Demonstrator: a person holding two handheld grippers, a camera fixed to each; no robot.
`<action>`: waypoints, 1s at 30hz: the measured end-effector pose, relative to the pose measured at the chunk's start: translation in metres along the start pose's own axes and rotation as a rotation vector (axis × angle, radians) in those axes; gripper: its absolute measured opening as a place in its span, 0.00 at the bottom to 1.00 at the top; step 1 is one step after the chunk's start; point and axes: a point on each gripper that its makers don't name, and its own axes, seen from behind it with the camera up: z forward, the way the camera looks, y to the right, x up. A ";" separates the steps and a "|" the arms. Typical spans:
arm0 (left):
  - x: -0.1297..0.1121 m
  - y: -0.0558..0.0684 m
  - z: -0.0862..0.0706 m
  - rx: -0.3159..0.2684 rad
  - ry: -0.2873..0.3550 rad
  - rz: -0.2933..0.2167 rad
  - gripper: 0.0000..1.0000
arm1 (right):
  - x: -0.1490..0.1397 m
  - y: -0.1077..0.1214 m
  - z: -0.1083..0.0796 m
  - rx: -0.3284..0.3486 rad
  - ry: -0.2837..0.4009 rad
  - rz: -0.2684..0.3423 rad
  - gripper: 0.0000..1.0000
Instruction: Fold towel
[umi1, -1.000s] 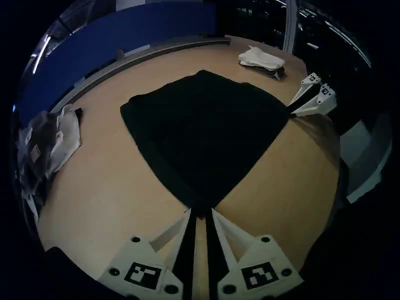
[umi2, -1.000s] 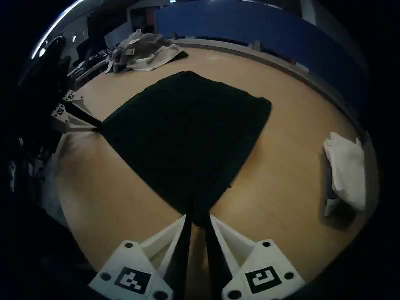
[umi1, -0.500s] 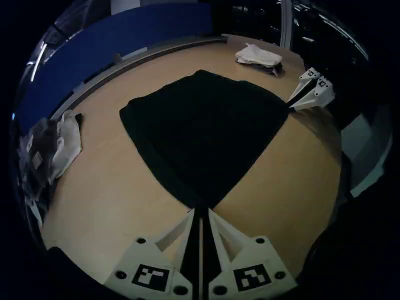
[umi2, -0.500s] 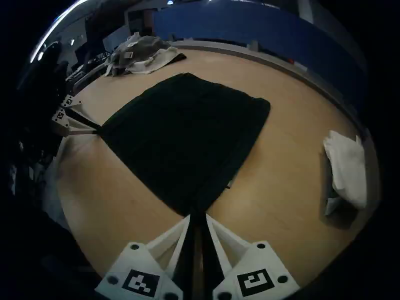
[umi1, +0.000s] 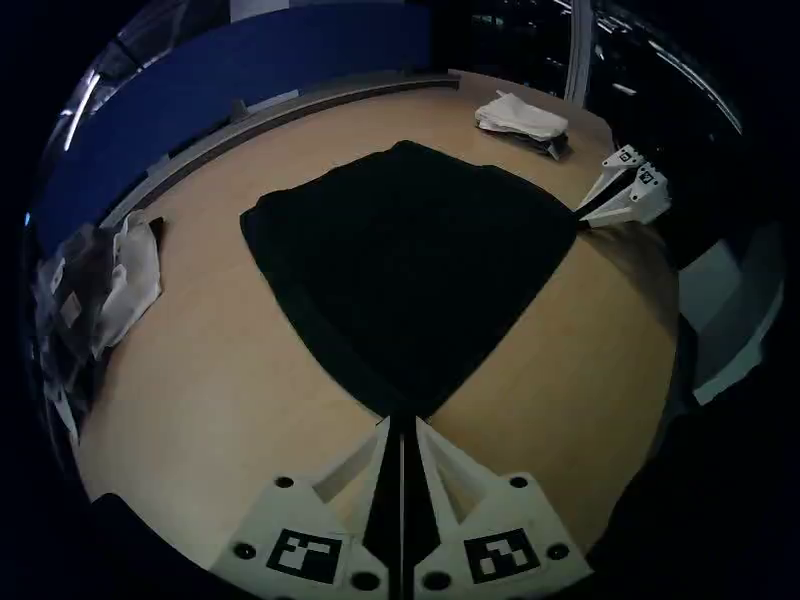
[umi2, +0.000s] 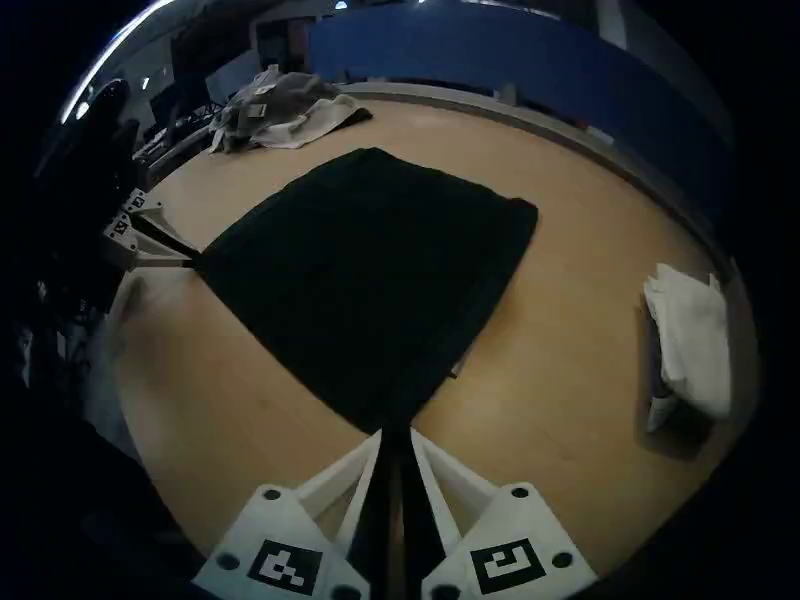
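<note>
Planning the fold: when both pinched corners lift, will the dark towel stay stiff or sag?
Probably floppy: the dark towel lies flat on the table, so it should sag between the left gripper and right gripper. Its thin edges suggest little weight.

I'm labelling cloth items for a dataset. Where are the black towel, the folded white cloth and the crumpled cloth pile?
black towel (umi1: 410, 260), left gripper view, middle of its spread surface.
folded white cloth (umi2: 690, 340), right gripper view, its top layer.
crumpled cloth pile (umi2: 285, 105), right gripper view, centre of the heap.
</note>
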 end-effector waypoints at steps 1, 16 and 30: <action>0.001 0.000 -0.001 0.001 0.001 -0.001 0.01 | 0.000 0.000 0.000 -0.001 0.000 -0.001 0.05; 0.011 -0.003 -0.011 0.000 0.014 -0.022 0.01 | 0.013 0.003 -0.009 -0.009 0.023 0.005 0.05; 0.039 -0.008 -0.033 0.024 0.058 -0.068 0.01 | 0.038 0.009 -0.031 -0.018 0.058 0.012 0.05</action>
